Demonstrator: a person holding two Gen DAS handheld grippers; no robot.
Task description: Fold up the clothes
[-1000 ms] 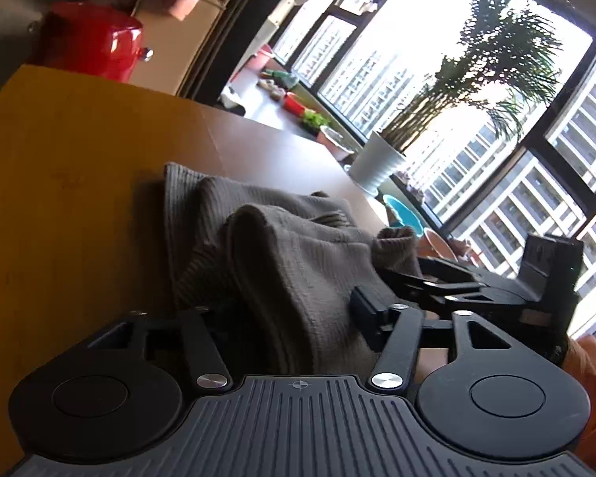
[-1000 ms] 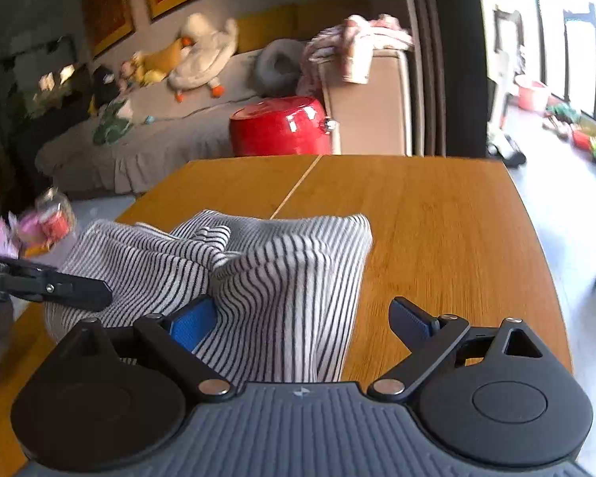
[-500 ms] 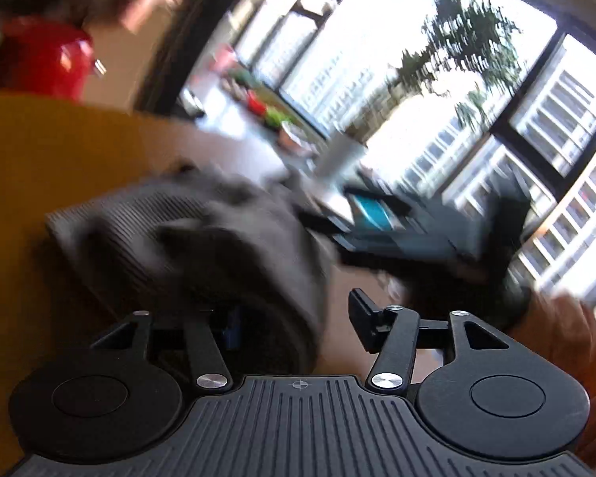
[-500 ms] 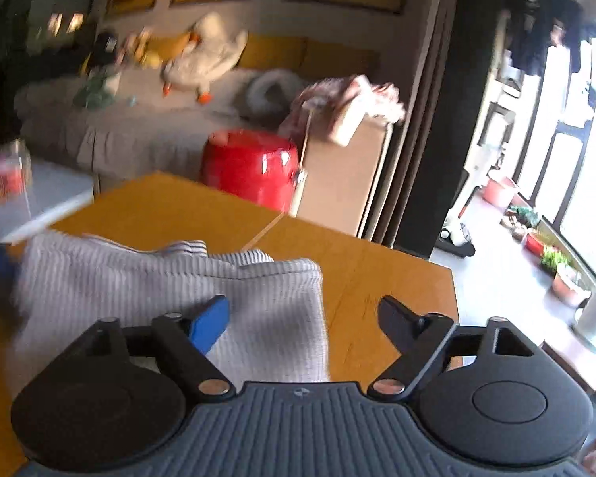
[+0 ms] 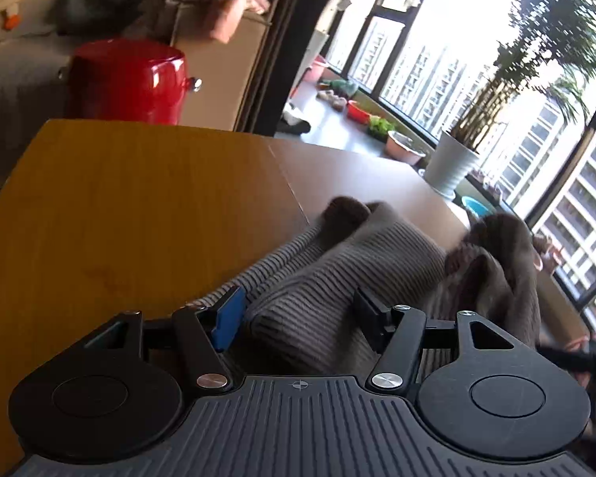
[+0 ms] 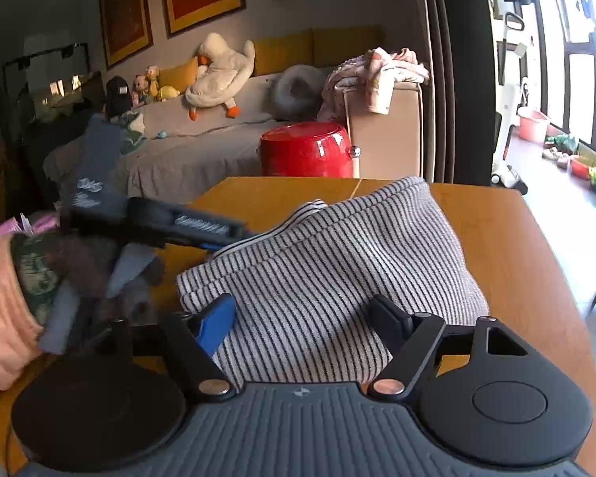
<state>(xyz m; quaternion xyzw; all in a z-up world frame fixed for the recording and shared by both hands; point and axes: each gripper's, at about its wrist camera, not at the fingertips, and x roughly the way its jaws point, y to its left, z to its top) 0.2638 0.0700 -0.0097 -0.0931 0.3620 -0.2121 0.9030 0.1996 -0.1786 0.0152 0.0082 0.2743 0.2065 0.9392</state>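
A grey-and-white striped garment lies folded in a thick bundle on the wooden table. My left gripper is open, and a rolled fold of the garment sits between its blue and black pads. In the right wrist view the same garment lies flatter, and my right gripper stands open astride its near edge. From the left, the left gripper's fingers reach over the cloth's left edge, held by a hand in a pink sleeve. The garment's underside is hidden.
Beyond the table's far edge stand a red pot-shaped stool and a cardboard box draped with clothes. A sofa with plush toys runs along the back wall. A potted plant stands by the windows.
Both cameras swung. The garment went from a loose heap to a more compact folded bundle. The left gripper has come in over the cloth's left edge in the right wrist view.
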